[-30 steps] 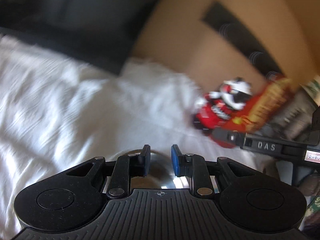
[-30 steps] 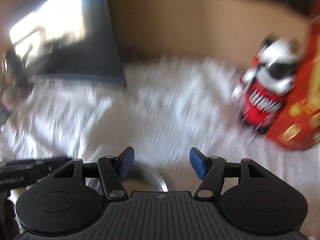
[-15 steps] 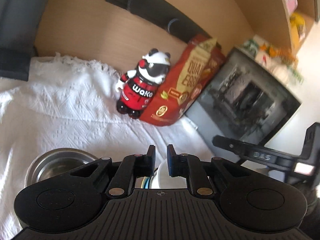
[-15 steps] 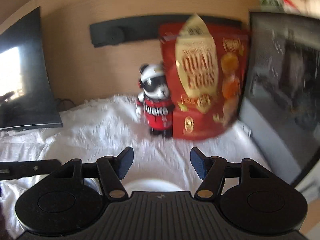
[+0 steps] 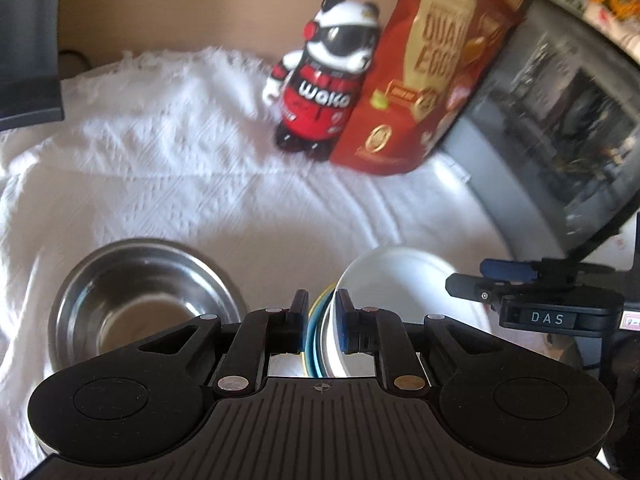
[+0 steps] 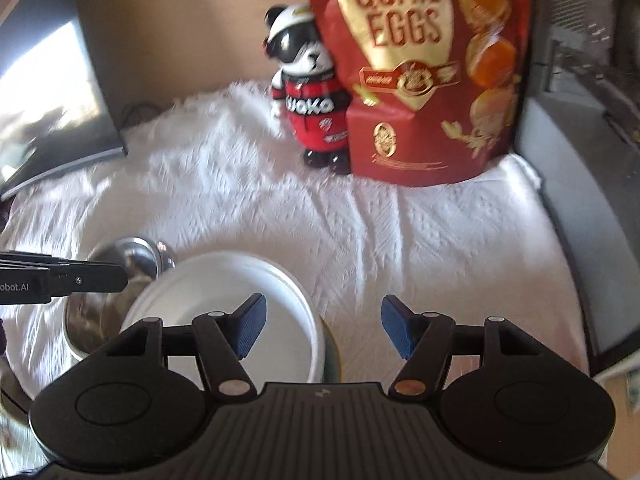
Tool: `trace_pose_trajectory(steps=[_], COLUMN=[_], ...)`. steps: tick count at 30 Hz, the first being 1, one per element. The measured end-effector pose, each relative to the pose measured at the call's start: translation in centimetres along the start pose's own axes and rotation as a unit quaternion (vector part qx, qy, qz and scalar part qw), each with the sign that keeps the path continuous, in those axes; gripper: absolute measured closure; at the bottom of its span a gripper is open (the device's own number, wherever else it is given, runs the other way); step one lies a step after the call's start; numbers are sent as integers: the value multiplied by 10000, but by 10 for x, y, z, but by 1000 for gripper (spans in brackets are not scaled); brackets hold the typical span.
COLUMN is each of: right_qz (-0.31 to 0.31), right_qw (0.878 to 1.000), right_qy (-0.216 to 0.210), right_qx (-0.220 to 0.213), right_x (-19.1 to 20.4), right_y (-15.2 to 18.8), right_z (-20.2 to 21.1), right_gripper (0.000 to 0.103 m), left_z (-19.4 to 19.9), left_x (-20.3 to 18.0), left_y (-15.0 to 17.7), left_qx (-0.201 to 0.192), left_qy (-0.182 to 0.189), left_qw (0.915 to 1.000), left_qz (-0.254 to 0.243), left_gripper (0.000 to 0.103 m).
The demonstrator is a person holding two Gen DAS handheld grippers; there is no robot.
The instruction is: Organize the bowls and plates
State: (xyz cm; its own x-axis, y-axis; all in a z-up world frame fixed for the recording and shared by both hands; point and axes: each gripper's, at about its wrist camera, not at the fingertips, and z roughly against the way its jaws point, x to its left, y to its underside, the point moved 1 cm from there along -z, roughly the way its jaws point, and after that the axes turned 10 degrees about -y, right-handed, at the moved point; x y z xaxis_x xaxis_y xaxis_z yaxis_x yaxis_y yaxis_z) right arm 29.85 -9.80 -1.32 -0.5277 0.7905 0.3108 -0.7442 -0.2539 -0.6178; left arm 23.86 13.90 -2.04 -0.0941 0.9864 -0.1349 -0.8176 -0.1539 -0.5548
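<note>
Both grippers have swung right; left gripper (image 5: 322,322) clenched on round white ceramic bowl (image 5: 400,280) rim, right gripper (image 6: 322,330) released; lift level, clear the shiny round steel bowl (image 5: 140,292)

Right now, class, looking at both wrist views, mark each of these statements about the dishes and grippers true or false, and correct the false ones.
1. The left gripper is shut on the rim of the white bowl. True.
2. The right gripper is clamped on the quail eggs bag. False: its jaws stand open on nothing, well short of the bag.
3. The steel bowl sits left of the white bowl. True.
4. The panda figure lies inside the steel bowl. False: it stands upright on the white cloth, beside the bag.
</note>
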Motion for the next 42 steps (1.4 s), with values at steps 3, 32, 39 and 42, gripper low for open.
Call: trace_pose_trajectory(steps=[3, 32, 39, 42], right_qz=[166, 321, 471, 562], right_qw=[9995, 9979, 9972, 9961], right_qy=[-181, -356, -249, -345], right_qx=[215, 443, 518, 584], right_x=[-12, -10, -10, -7], right_y=[-1, 2, 6, 10], right_z=[-16, -33, -36, -39], right_gripper=[39, 39, 38, 38], left_z=[-3, 16, 14, 9], left_x=[-14, 21, -5, -17], left_y=[5, 11, 15, 21], left_qx=[93, -261, -227, -123], left_qy=[-343, -386, -443, -728], left_qw=[9994, 9925, 9976, 9972], left_qz=[3, 1135, 476, 144], left_gripper=[87, 77, 77, 77])
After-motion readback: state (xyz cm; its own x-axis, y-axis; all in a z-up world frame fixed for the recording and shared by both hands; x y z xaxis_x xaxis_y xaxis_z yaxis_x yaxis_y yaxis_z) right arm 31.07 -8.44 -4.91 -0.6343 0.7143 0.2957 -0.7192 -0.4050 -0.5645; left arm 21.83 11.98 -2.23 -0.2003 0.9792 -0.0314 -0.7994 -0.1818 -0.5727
